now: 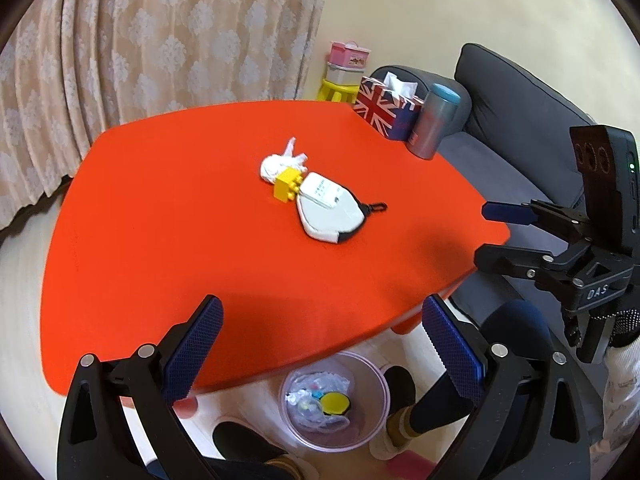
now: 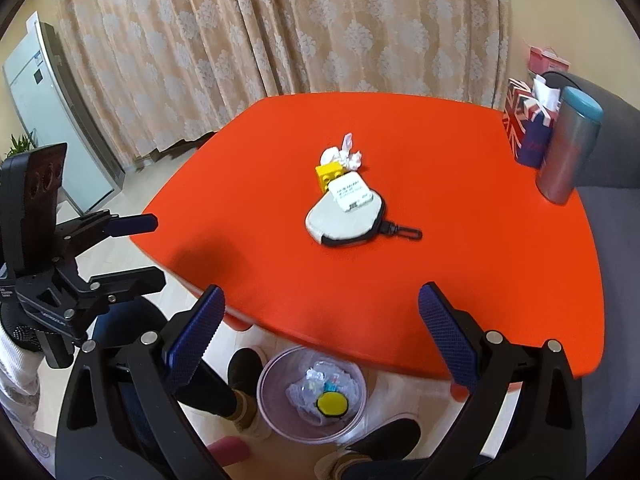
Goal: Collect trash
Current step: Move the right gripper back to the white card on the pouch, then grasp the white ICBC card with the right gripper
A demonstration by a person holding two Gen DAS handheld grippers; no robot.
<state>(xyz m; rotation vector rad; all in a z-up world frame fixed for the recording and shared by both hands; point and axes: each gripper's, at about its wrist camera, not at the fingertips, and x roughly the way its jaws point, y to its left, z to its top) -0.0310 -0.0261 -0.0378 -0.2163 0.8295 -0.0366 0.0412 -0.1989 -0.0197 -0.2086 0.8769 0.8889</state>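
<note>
Orange worktop with rounded corners, seen from both of my wrists. Near its middle lies a cluster: a crumpled white tissue, a yellow toy brick touching it, and a white-and-black zip pouch with a small white carton resting on top; the pouch's clip points toward the sofa side. At the far right corner stand a Union Jack tissue box and, just beside it, a grey tumbler with a blue lid.

My left hand-held gripper hangs over the near edge with its blue-padded fingers spread wide and nothing between them. My right hand-held gripper is likewise spread and empty, above the same edge.

On the pale wood floor below the near edge sits a translucent pink waste bin, holding crumpled wrappers and a yellow disc; my dark slippers flank it.

Room: a beige patterned curtain behind the worktop, a grey sofa on the right, a yellow stool carrying stacked pink boxes in the corner, and a white standing appliance at far left.
</note>
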